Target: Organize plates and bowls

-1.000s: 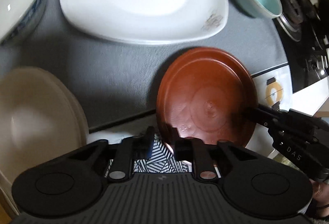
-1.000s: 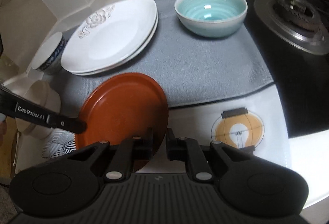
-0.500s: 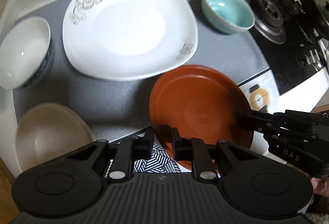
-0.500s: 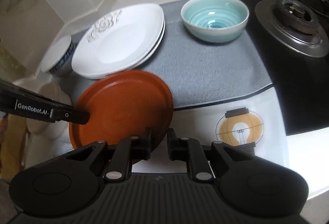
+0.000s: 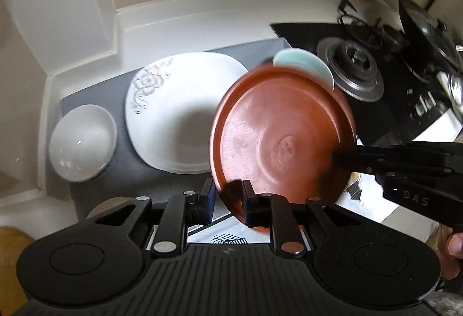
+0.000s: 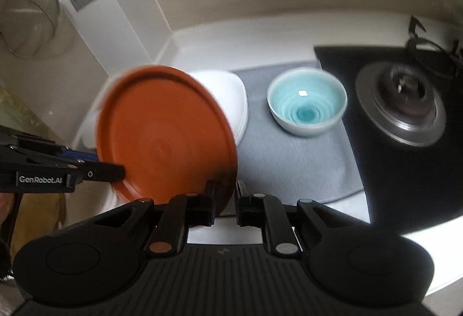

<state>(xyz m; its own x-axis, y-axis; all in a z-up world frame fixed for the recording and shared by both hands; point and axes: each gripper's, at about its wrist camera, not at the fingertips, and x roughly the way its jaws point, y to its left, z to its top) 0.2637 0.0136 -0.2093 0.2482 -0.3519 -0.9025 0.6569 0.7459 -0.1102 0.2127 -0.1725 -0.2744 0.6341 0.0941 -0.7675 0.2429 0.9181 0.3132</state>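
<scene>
Both grippers had it! The left gripper pinched the near rim of the brown plate, and the right gripper was clamped on the opposite edge. The plate hung tilted in the air, round, matte reddish-brown, with faint concentric rings and a low lip. This looked like the carrying step. Beyond it lay the white square plates on the grey mat, a likely stacking spot. Next would come levelling and lowering gently. Farther off sat the teal bowl and white bowl.

Plate between both grippers, above mat; bowl right
</scene>
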